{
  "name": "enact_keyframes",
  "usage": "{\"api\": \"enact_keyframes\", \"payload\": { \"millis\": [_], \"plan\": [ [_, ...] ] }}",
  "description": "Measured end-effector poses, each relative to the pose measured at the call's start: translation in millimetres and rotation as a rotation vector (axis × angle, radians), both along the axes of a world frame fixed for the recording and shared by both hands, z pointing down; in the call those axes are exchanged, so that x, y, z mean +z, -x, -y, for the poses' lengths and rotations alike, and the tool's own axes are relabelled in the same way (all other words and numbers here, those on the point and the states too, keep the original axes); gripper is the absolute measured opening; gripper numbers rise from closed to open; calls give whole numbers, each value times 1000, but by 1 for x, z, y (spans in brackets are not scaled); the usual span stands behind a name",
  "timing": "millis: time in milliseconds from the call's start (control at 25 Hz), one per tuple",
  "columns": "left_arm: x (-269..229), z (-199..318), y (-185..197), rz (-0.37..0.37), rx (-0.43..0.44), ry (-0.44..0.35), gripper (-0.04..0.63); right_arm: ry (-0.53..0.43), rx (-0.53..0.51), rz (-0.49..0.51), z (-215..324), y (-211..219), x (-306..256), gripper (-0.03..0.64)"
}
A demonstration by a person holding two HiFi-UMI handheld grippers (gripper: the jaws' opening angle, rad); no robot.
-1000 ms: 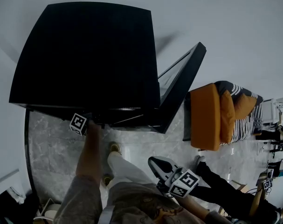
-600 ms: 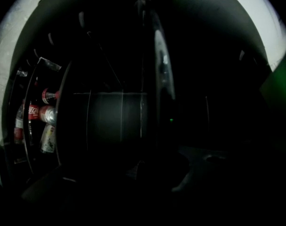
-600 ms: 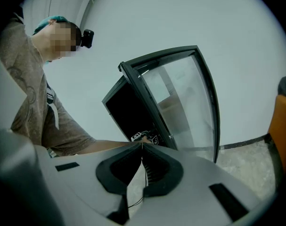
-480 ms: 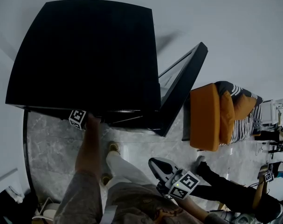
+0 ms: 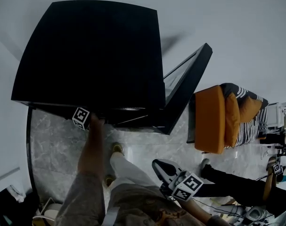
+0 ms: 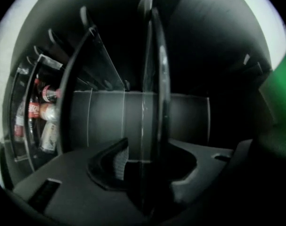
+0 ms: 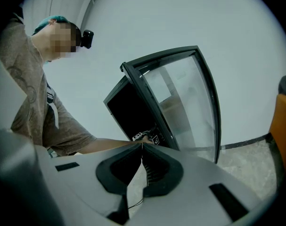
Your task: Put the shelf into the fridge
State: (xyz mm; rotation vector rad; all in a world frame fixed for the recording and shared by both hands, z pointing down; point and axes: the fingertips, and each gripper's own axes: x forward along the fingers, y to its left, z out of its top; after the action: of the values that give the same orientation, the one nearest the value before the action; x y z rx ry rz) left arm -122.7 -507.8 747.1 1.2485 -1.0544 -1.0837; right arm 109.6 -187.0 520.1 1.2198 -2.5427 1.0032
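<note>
Left gripper is level at the fridge's front edge, the arm reaching in under the black top; its marker cube sits right at the cabinet opening. Jaws have just been opening and now stand wide apart; the glass shelf is between them, edge-on in the left gripper view, and neither pad presses on it. The shelf is inside the fridge and runs from the jaws back toward the rear wall; can't tell if it's seated on its rails. More shelves and drink cans are stacked off to the left side of that view. The glass door is swung open to the right of the cabinet. Right gripper is held low and well clear of the fridge, near the person's waist, tilted slightly down; jaws closed together, nothing in them. An orange chair stands further right, beside the door.
</note>
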Motion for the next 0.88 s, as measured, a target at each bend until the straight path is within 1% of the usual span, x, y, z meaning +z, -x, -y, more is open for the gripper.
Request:
{"api": "enact_keyframes", "payload": {
  "millis": [280,480,520,560,600,640,760,880],
  "plan": [
    [-4,-52,5,0,22,19,163,-12,-27,22,-7,11,-4,21],
    [-5,-102,7,-11,40,67,163,-28,-54,47,-15,23,-9,21],
    [-6,-112,7,-6,49,80,150,-34,-60,53,-17,26,-11,21],
    [-8,-121,6,8,62,91,107,-41,-65,59,-19,28,-13,21],
    [-13,-130,5,24,78,95,41,-47,-67,65,-21,31,-15,21],
    [-19,-139,4,38,96,93,5,-53,-68,71,-23,33,-17,21],
    [-43,-161,1,66,155,75,5,-72,-69,86,-30,39,-24,21],
    [-70,-185,-6,134,254,63,5,-88,-74,106,-38,46,-32,21]
  ]
}}
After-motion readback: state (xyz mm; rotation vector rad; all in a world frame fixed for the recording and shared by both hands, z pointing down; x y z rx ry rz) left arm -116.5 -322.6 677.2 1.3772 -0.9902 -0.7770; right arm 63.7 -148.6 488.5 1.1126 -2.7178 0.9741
